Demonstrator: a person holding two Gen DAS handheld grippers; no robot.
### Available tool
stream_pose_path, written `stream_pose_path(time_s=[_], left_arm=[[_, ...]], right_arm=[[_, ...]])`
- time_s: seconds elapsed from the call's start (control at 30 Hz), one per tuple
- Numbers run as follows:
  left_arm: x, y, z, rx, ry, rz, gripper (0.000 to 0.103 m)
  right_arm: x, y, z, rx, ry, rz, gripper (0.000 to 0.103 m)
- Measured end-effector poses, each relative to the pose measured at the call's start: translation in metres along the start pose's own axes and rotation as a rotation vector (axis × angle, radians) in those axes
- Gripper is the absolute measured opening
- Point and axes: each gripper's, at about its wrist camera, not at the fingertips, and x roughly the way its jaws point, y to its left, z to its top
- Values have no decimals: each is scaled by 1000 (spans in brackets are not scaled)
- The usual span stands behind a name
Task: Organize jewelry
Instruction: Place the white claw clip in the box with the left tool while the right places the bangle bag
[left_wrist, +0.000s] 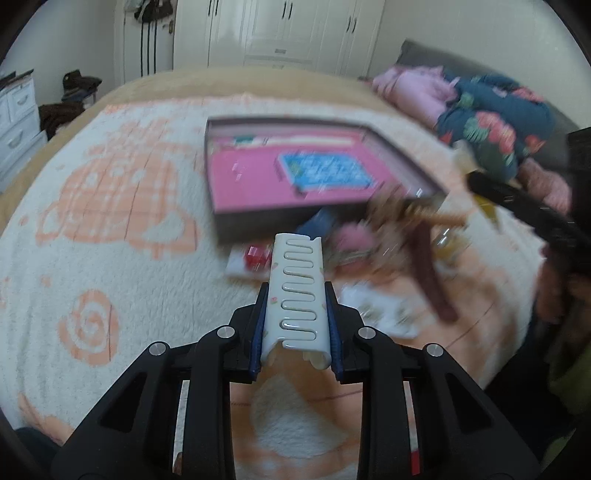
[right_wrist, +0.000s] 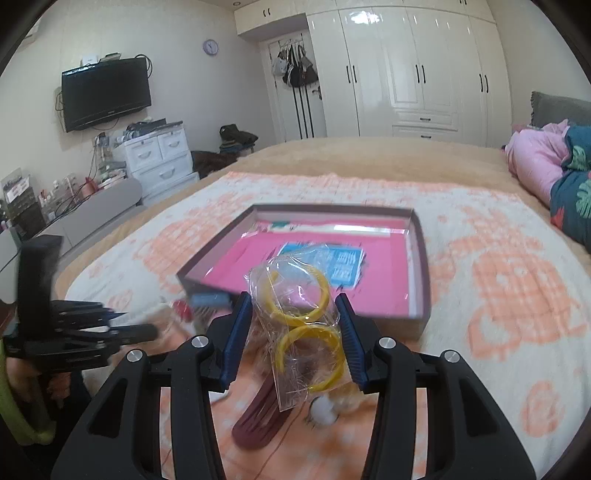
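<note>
On the bed (right_wrist: 480, 177), over a white blanket (left_wrist: 110, 258) with orange patterns, sits a shallow open box (right_wrist: 421, 258) with dark walls. Its floor is lined in pink, and a blue printed card (right_wrist: 343, 264) lies flat inside, toward the middle. Along the far wall of the box there is a pale strip with something small and green at one end, too blurred to name.

The left gripper (left_wrist: 297, 314) is pinched on a white hair clip (left_wrist: 295, 291) with a row of slots down its back; the clip stands lengthways between the blue pads, its far end pointing at the near wall of the box. It is held above the blanket, just short of the box.

The right gripper (right_wrist: 293, 328) is holding a clear plastic bag (right_wrist: 299, 332) between its pads. Inside the bag are two yellow rings (right_wrist: 295, 295), one above the other. The bag hangs in front of the box's near edge, not in it.

Below and between the two grippers, on the blanket just outside the box, lies a loose heap: a dark red comb-like piece (right_wrist: 258, 417), something small and red (left_wrist: 255, 256), a blue item (right_wrist: 208, 299) against the box wall, a white round bit (right_wrist: 325, 410), and some pink stuff (left_wrist: 351, 236) I can't make out through the blur.

At the head of the bed, pink and dark floral bedding (right_wrist: 554, 173) is bunched up, well apart from the box.
</note>
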Motion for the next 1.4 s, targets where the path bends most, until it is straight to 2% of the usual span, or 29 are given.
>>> stream_pose_path(time_s=[0.13, 0.33, 0.5, 0.67, 1.07, 1.4], left_arm=[[0, -5, 22, -3, -39, -25, 19], [19, -2, 58, -10, -87, 3, 20], [42, 7, 82, -44, -91, 28, 20], [64, 19, 97, -76, -88, 51, 20], [99, 27, 103, -81, -42, 75, 20], [107, 23, 95, -58, -23, 88, 20]], right_arm=[[9, -12, 19, 11, -11, -18, 44], [30, -28, 40, -2, 4, -62, 44], [49, -45, 49, 9, 17, -99, 44], [71, -62, 49, 26, 79, -116, 44], [115, -71, 35, 2, 197, -144, 44], [120, -73, 25, 32, 218, -133, 48]])
